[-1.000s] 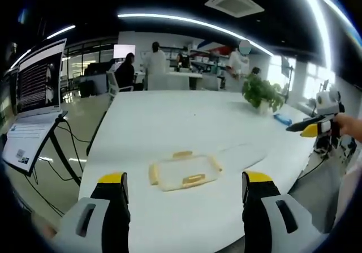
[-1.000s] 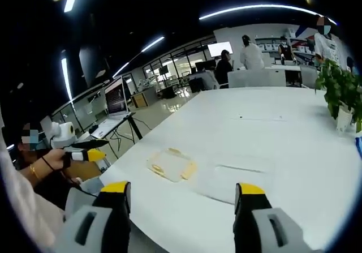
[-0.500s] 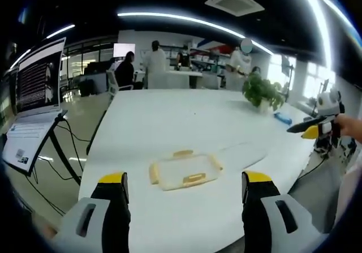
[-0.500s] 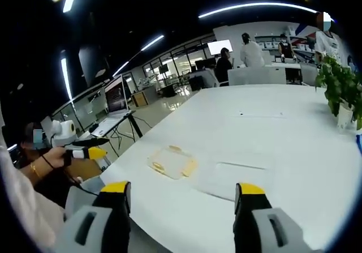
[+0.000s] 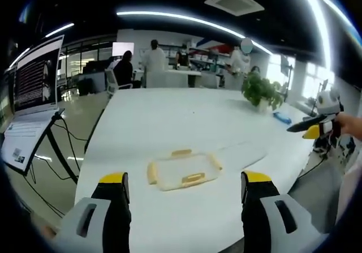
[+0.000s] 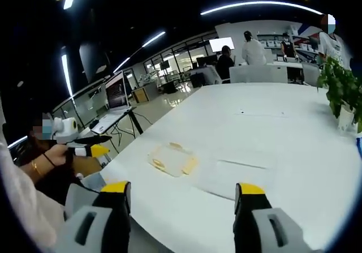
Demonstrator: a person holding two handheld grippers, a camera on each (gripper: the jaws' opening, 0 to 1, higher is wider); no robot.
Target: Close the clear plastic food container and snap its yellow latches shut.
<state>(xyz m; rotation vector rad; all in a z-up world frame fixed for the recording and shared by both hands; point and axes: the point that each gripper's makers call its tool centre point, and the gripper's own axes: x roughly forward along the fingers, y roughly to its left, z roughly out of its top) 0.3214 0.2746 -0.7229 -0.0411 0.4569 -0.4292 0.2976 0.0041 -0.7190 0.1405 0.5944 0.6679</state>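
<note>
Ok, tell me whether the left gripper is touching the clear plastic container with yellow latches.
Apart. In the left gripper view, the open left gripper hangs short of the clear plastic container, with bare white table showing between jaws and container.

container (image 5: pixel 184 171) too small in both views: can't tell if lid is seated or yellow latches (image 5: pixel 193 179) snapped. Lower bodies of both grippers' jaws cut off by frame bottom. Laptop (image 5: pixel 31 103) clipped at left edge. People in background too distant for detail.

Both views are aimed across the white table (image 5: pixel 169 123) from its near edge; the container (image 5: pixel 182 171) (image 6: pixel 171 161) is shared, well off.
</note>
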